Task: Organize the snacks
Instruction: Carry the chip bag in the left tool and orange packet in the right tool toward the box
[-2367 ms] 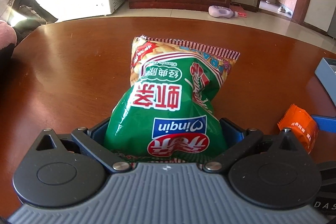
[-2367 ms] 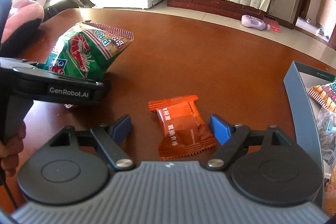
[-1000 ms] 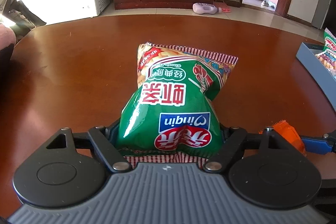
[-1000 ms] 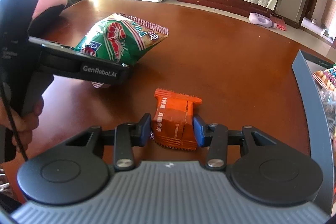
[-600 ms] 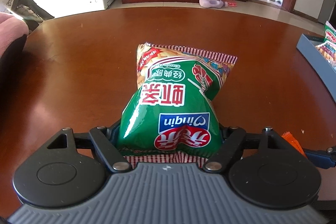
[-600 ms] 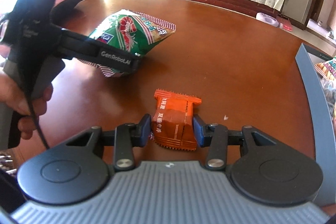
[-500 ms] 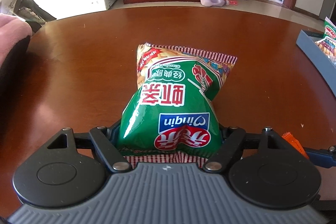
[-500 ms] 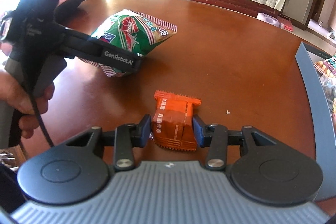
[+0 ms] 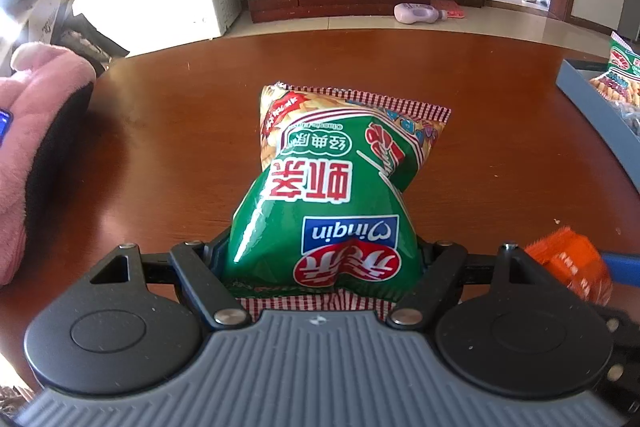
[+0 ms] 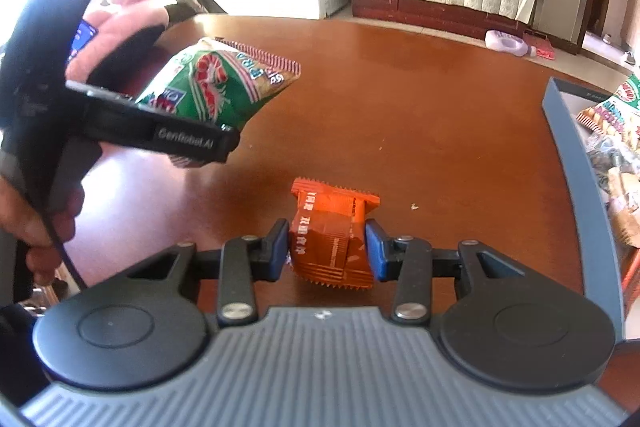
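My left gripper [image 9: 322, 259] squeezes a glossy, puffy green prawn-cracker bag [image 9: 332, 195], "Qinqin" upside down, long axis running away up the frame centre. My right gripper [image 10: 326, 247] clamps a crinkled orange foil packet [image 10: 330, 231], serrated ends near and far, above the polished wooden table [image 10: 440, 131].
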Tool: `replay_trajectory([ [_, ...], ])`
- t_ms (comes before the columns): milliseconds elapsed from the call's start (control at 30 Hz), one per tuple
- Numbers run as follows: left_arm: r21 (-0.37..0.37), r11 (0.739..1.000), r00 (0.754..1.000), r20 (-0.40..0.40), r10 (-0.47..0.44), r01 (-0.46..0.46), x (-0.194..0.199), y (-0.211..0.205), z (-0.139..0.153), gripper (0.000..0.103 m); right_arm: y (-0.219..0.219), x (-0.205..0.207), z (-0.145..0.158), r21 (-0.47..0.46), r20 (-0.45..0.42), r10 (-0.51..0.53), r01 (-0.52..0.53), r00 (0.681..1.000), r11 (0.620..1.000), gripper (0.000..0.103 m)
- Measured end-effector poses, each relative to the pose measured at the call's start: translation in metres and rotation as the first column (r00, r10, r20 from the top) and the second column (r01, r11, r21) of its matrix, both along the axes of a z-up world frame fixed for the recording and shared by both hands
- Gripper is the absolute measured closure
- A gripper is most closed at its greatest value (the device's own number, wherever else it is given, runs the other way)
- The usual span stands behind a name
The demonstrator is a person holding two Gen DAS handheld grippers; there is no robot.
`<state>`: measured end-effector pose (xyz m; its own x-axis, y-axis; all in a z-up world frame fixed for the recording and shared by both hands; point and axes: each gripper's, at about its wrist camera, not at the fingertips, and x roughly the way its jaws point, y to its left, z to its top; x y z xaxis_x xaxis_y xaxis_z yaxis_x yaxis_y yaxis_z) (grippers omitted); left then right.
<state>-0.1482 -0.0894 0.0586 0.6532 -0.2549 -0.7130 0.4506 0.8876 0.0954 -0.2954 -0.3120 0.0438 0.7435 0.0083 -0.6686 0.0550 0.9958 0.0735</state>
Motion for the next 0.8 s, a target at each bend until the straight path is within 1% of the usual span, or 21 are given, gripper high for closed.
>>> replay_trajectory([
  [167, -0.016, 1.0, 0.999, 0.036, 0.001, -0.001, -0.018, -0.008, 0.01, 0.022, -0.007, -0.01, 0.004, 0.007, 0.038, -0.006, 0.006, 0.999, 1.0, 0.06],
  [333, -0.006, 1.0, 0.998, 0.069, -0.001, 0.002, -0.035, -0.03, 0.018, 0.022, -0.012, -0.019, 0.01, 0.008, 0.073, -0.006, 0.006, 0.997, 1.0, 0.06],
  [567, -0.019, 1.0, 0.995, 0.095, -0.007, 0.009, -0.062, -0.052, 0.028, 0.022, -0.024, -0.032, 0.016, 0.011, 0.099, -0.015, 0.014, 0.995, 1.0, 0.06],
  [667, -0.022, 1.0, 0.996, 0.093, -0.009, 0.011, -0.071, -0.061, 0.029, 0.022, -0.031, -0.04, 0.018, 0.02, 0.111, -0.029, 0.027, 0.993, 0.999, 0.06],
  [800, -0.043, 0.999, 0.994, 0.105, -0.022, 0.026, -0.085, -0.076, 0.032, 0.022, -0.03, -0.052, 0.022, 0.016, 0.125, -0.036, 0.034, 0.991, 0.999, 0.06],
])
